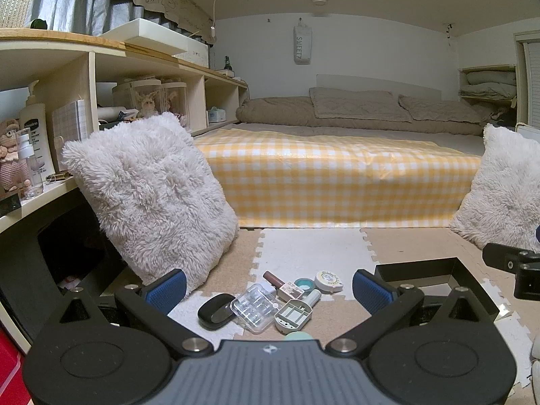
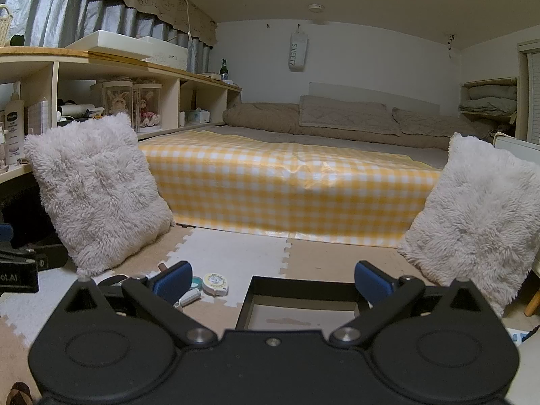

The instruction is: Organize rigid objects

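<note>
A small heap of rigid items lies on the foam floor mat: a black oval case [image 1: 216, 311], a clear plastic case [image 1: 253, 307], a grey open box [image 1: 293, 315], a brown-capped tube [image 1: 274, 278], a teal round tin [image 1: 304, 284] and a round tape measure [image 1: 328, 281] [image 2: 214, 283]. My left gripper [image 1: 269, 290] hangs open just above and before this heap. A black shallow tray [image 1: 435, 278] [image 2: 300, 307] sits to the right, holding nothing I can see. My right gripper [image 2: 272, 280] is open over the tray's near side.
Two fluffy white pillows [image 1: 152, 195] [image 2: 472, 216] lean at left and right. A bed with yellow checked cover [image 1: 337, 182] fills the back. Low shelves [image 1: 67, 77] with bottles and dolls run along the left. The right gripper's body [image 1: 519, 270] shows at the left view's right edge.
</note>
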`<state>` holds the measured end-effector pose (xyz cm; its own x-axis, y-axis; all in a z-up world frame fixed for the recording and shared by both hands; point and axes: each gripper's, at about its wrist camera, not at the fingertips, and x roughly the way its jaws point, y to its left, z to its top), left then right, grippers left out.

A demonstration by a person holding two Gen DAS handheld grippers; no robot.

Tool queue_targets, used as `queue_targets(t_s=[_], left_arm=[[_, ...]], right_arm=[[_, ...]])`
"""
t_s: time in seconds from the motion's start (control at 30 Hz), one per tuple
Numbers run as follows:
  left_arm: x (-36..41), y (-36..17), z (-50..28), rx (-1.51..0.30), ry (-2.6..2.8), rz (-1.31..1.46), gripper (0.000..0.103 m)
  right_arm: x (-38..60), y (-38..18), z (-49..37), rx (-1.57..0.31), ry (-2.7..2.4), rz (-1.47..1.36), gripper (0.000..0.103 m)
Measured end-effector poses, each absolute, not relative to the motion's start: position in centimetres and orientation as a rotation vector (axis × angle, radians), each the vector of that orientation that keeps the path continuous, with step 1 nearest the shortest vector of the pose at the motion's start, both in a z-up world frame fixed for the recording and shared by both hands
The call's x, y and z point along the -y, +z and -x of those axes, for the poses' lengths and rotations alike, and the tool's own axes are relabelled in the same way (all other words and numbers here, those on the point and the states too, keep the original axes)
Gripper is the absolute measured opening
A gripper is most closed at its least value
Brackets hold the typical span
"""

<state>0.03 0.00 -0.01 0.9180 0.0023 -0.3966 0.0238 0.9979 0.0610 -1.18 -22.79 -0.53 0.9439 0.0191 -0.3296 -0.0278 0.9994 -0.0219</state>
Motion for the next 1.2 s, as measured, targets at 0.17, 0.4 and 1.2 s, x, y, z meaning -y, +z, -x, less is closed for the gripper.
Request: queue_targets(t_s=[0.17,0.4,1.2], left_arm=[[0.01,0.0,-0.03,-0.407,-0.011,-0.064,0.103],[-0.01,-0.01,-0.05,-0.407,-0.011,-0.065,0.103],[0.0,-0.01,-0.04,-0.407,-0.011,-0.066,0.103]], right_arm=[[22.81,-0.54,1.21,-0.336,0.023,0.026,0.103],[22.84,-0.6,1.22,-0.335,0.023,0.026,0.103],[22.74,-0.69,1.19,-0.336,0.022,0.028,0.103]])
